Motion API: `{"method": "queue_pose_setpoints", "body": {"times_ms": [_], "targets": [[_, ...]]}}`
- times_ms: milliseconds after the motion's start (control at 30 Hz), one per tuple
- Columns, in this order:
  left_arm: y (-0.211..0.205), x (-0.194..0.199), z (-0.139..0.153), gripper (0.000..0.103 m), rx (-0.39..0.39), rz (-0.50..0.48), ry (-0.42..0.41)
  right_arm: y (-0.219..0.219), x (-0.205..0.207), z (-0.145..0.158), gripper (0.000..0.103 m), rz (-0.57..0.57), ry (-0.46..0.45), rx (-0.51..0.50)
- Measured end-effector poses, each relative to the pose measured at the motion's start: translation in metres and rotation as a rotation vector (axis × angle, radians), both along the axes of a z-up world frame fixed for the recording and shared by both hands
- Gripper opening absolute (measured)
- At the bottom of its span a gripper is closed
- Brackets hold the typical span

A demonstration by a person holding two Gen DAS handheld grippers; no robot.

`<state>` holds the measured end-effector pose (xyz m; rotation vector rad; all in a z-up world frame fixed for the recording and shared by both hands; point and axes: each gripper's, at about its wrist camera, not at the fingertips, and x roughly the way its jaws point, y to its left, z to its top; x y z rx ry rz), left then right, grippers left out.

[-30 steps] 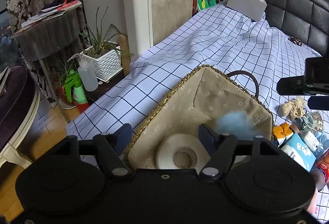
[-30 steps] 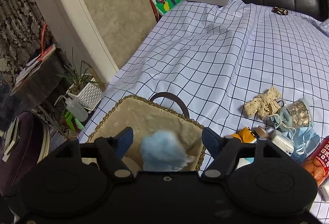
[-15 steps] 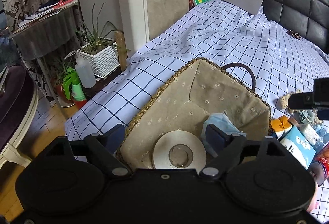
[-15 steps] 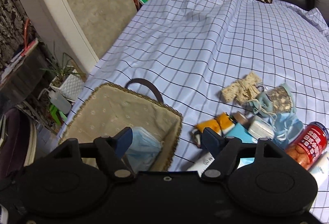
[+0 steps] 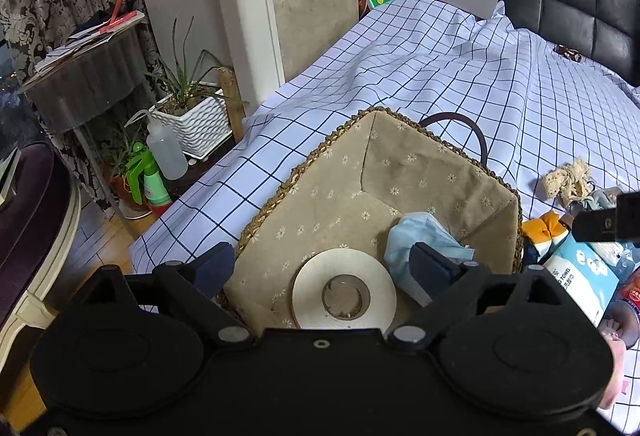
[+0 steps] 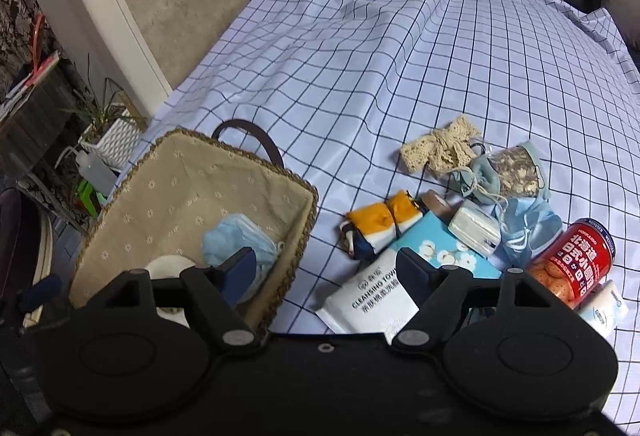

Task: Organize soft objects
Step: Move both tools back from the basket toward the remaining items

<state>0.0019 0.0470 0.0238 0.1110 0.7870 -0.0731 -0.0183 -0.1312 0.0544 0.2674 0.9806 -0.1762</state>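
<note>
rough woven basket (image 5: 280,191), matt floral cloth lining (image 5: 420,175), glossy can (image 6: 572,260)

- I see soft, even indoor light; no harsh glare on the checked sheet (image 6: 360,47).
- Both views sharp, no motion blur.
- Fisheye bends grid lines, corners dark.
- Basket (image 5: 420,171) interior faintly shaded.

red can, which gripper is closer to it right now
Right. The right gripper hangs open just left of the red can; the left gripper sits open over the basket, farther away.
</note>
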Motion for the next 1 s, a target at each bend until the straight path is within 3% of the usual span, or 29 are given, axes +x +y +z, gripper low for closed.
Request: {"method": "queue_pose_setpoints", "body": {"times_ms": [533, 867, 1000], "targets": [[-0.019, -0.009, -0.001, 0.097, 0.018, -0.061, 0.002, -0.019, -0.019, -0.009, 0.083, -0.016, 0.061, -0.034], [-0.063, -0.032, 0.0, 0.1, 0.05, -0.21, -0.034, -0.077, -0.059, -0.009, 0.088, -0.134, 0.055, -0.106], [-0.085, -0.043, -0.002, 0.1, 0.048, -0.29, -0.029, -0.108, -0.084, -0.01, 0.097, -0.211, 0.041, -0.141]]}}
